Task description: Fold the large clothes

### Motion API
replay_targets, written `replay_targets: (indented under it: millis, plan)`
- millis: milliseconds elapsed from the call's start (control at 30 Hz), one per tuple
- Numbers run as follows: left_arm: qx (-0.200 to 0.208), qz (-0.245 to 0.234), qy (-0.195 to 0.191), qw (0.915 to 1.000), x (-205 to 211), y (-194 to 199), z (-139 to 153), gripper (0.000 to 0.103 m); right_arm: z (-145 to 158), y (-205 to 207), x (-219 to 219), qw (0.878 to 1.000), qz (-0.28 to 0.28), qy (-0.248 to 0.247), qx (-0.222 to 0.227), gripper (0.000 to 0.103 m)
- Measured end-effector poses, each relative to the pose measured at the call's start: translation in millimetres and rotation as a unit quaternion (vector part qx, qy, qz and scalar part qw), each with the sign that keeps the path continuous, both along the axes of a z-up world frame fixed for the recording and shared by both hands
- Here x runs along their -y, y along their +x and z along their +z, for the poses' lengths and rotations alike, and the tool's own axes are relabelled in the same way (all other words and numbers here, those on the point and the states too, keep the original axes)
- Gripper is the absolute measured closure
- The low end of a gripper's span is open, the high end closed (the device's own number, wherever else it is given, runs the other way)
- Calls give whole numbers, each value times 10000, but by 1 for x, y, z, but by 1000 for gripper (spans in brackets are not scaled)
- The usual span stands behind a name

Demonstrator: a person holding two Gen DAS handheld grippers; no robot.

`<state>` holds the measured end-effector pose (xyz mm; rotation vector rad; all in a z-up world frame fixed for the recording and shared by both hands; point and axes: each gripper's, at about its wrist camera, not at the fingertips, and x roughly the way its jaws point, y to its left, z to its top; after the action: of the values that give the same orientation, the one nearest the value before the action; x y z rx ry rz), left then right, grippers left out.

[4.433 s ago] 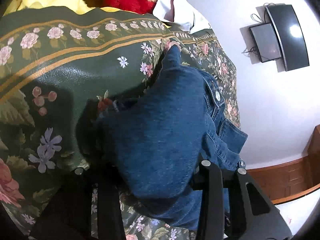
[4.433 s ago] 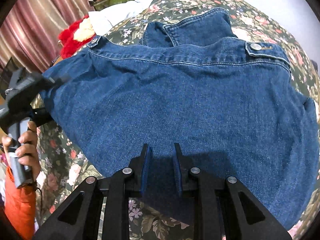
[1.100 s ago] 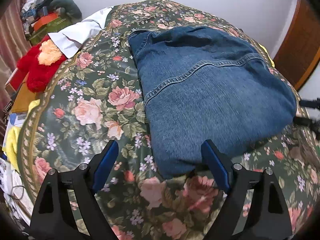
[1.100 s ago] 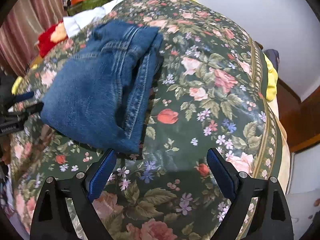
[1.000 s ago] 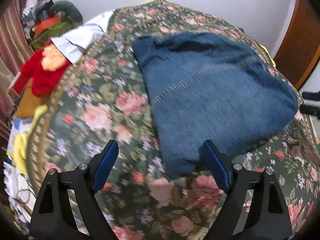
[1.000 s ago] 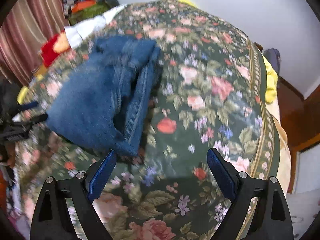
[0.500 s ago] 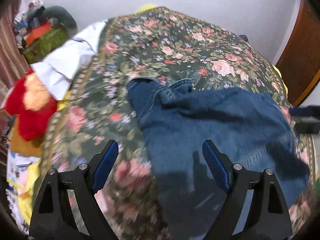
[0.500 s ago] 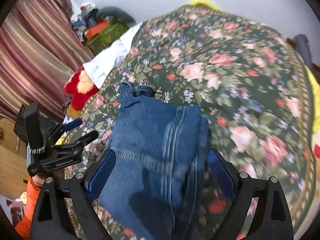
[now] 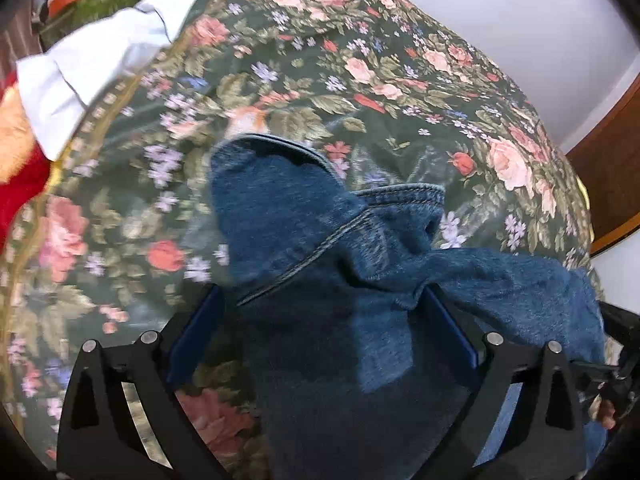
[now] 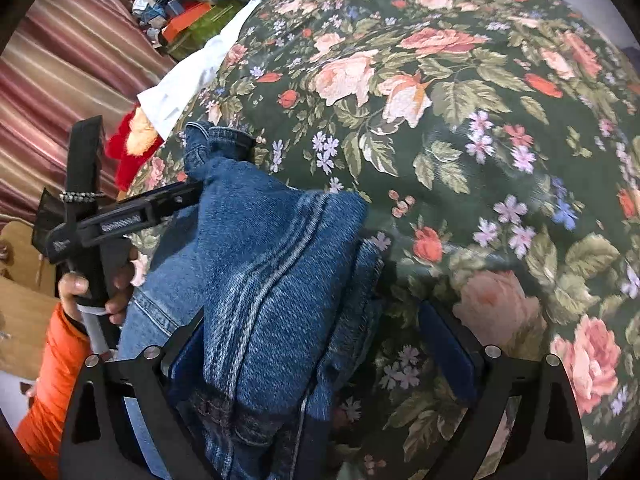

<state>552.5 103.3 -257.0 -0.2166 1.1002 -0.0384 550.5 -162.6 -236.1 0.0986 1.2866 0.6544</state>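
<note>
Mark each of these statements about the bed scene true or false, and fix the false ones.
1. The folded blue denim jacket lies on a dark green floral bedspread. True.
2. The right tongs are clamped shut. False: they stand wide, jaws opening, denim between them.
3. A red plush toy sits beside a white cloth. True.
4. The left tongs are over bare bedspread. False: denim lies between their jaws.

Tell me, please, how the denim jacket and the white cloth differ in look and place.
The denim jacket is dark blue with stitched seams; the white cloth is plain and pale. The jacket sits bunched in layers in the middle of the floral bedspread; the cloth lies at its far left edge. Both are soft fabric.
</note>
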Motion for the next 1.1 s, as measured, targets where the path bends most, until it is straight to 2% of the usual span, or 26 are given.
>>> replay_targets:
  millis: [133,200,333,433,567,667,733,867,967,1000,1100]
  plan:
    - [111,39,728,9973,-6,-19,18,6,6,-9,3,9996,-123,-213,155,6]
    - [224,-114,1083,9938,-8,-35,31,6,11,-13,8,9993,-189,-264,205,6]
    - [549,-340,1382,9883,-12,-65,54,6,25,-27,18,9979,-368,-431,310,5]
    - [833,-519,1353,9859,-12,-91,72,6,46,-43,19,9950,-418,-662,619,5]
    - [972,-566,978,9888,-14,-117,82,6,70,-66,14,9927,-237,-748,916,5]
    - [902,-500,389,9939,-18,-128,76,5,80,-82,11,9925,-150,-651,1024,5]
    - [719,-483,-43,9962,-19,-127,64,5,78,-87,8,9946,-100,-486,916,5]
    - [235,-324,-772,9962,-24,-119,33,6,54,-86,5,9987,-113,-315,396,5]
    - [128,-15,-1244,9921,-29,-113,14,8,31,-76,7,9993,-233,-273,35,5]
    - [78,-55,-1519,9883,-27,-109,7,8,28,-74,8,9995,-239,-191,-27,5]
    - [9,-114,-1693,9855,-21,-100,-5,8,17,-63,11,9994,-226,148,-229,5]
